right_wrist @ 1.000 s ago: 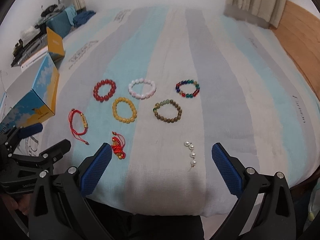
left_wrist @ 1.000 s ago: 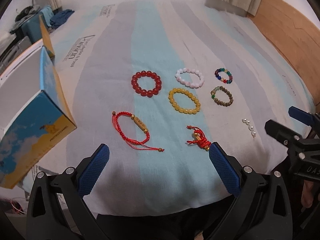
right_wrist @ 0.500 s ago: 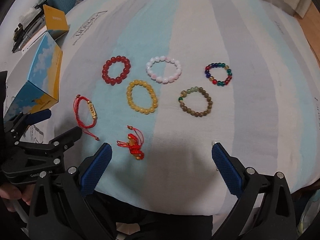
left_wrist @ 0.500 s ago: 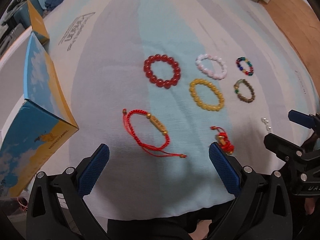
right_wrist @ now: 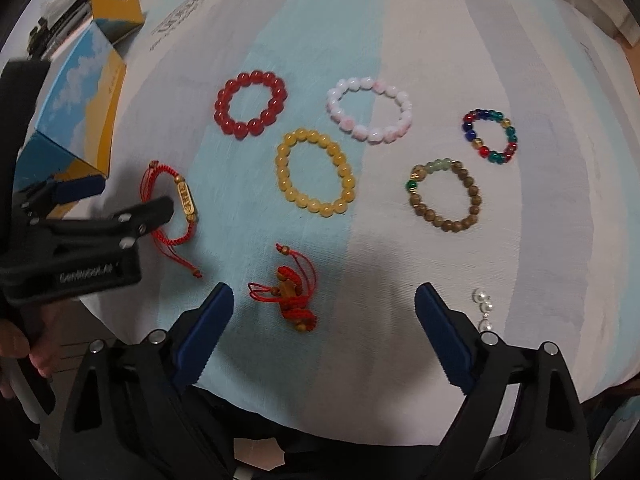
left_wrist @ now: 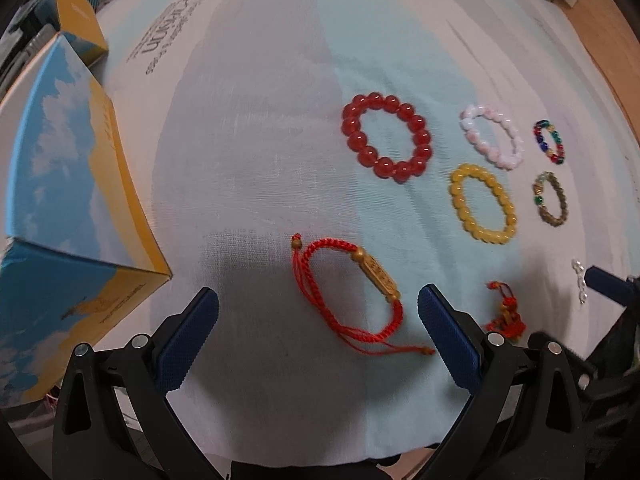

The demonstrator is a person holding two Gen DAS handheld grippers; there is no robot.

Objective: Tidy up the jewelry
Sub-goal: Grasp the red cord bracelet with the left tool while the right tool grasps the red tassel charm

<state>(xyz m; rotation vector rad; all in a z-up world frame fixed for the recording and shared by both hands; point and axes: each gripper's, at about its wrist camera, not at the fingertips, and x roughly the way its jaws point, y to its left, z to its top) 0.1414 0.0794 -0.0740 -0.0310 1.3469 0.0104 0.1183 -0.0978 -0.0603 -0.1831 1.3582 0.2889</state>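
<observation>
Lying apart: five bead bracelets (right_wrist: 315, 173), two cord bracelets (left_wrist: 354, 295).

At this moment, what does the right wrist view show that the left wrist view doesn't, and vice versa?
Only the right wrist view shows the person's hand holding the left gripper, beside the red cord bracelet. Only the left wrist view shows that bracelet lying between its own open fingers. Both show the open box, the yellow bead bracelet, and the right gripper, open.

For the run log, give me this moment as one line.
left tongs: open, over red cord bracelet | right tongs: open, over red knot charm | held: nothing | bead bracelets: on cloth
</observation>
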